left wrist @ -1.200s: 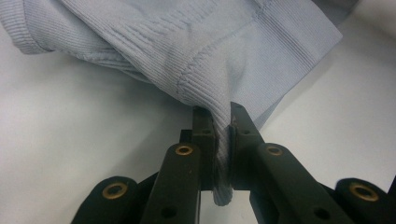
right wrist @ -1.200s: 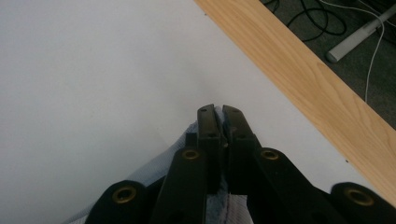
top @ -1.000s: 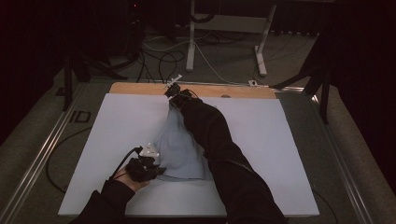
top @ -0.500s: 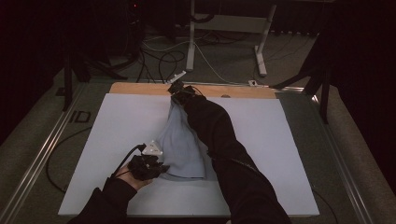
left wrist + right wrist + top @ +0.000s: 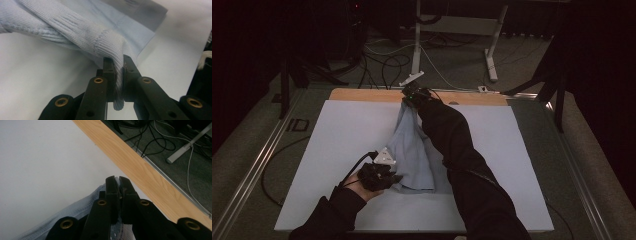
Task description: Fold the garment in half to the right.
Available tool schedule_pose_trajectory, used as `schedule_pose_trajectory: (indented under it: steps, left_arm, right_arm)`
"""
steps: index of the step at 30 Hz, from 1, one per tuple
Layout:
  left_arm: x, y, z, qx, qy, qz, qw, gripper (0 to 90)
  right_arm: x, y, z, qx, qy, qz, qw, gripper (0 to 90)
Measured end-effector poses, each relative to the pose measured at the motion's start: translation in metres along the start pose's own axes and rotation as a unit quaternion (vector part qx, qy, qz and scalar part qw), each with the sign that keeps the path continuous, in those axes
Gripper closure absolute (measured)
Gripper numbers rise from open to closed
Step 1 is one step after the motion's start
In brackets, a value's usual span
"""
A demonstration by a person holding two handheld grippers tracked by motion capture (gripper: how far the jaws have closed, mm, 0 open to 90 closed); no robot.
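lifting since a second ago, both claws clamp the pale blue garment (image 5: 412, 150): left claw (image 5: 119, 65) on its ribbed cuff at 7 o'clock, right claw (image 5: 118, 181) on an edge at 12 o'clock of the table (image 5: 342, 135), stretching it for laying flat.

The garment (image 5: 412, 155) is pale blue, with a fine ribbed knit at its cuff (image 5: 110, 47). The bench (image 5: 342, 140) has a white top and a light wooden strip (image 5: 362, 95) along its far edge. Both grippers, left gripper (image 5: 119, 63) and right gripper (image 5: 118, 182), are black with brass-coloured rivets.
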State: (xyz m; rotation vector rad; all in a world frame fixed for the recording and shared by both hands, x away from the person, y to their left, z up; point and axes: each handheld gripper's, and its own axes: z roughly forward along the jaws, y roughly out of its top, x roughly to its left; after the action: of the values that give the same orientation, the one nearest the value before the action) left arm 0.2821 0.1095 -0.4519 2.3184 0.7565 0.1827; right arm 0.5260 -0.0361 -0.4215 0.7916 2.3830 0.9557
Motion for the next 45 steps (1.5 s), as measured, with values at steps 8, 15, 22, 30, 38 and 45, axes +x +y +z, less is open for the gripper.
schedule_pose_trajectory:
  steps: [8,15,22,30,38,45]
  left_arm:
    - [-0.008,0.017,0.008,0.005,-0.012,0.021,0.9997,86.1]
    - [-0.013,0.028,0.019,0.011,-0.018,0.033,0.9992,86.2]
    - [-0.02,0.04,0.029,0.015,-0.027,0.042,0.9986,86.2]
    - [-0.032,0.059,0.048,0.024,-0.035,0.061,0.9973,86.2]
    - [-0.045,0.074,0.077,0.044,-0.041,0.078,0.9951,86.2]
    - [-0.049,0.078,0.097,0.056,-0.052,0.077,0.9941,86.2]
  right_arm:
    - [-0.014,-0.009,-0.013,-0.006,-0.002,0.01,0.9999,87.3]
    - [-0.027,-0.018,-0.024,-0.008,-0.006,0.016,0.9998,87.3]
    - [-0.038,-0.03,-0.031,-0.009,-0.011,0.025,0.9996,87.4]
    - [-0.049,-0.043,-0.035,-0.015,-0.006,0.037,0.9992,87.3]
    - [-0.06,-0.057,-0.032,-0.011,0.004,0.039,0.9992,87.2]
    - [-0.064,-0.07,-0.024,-0.006,0.017,0.044,0.9989,87.1]
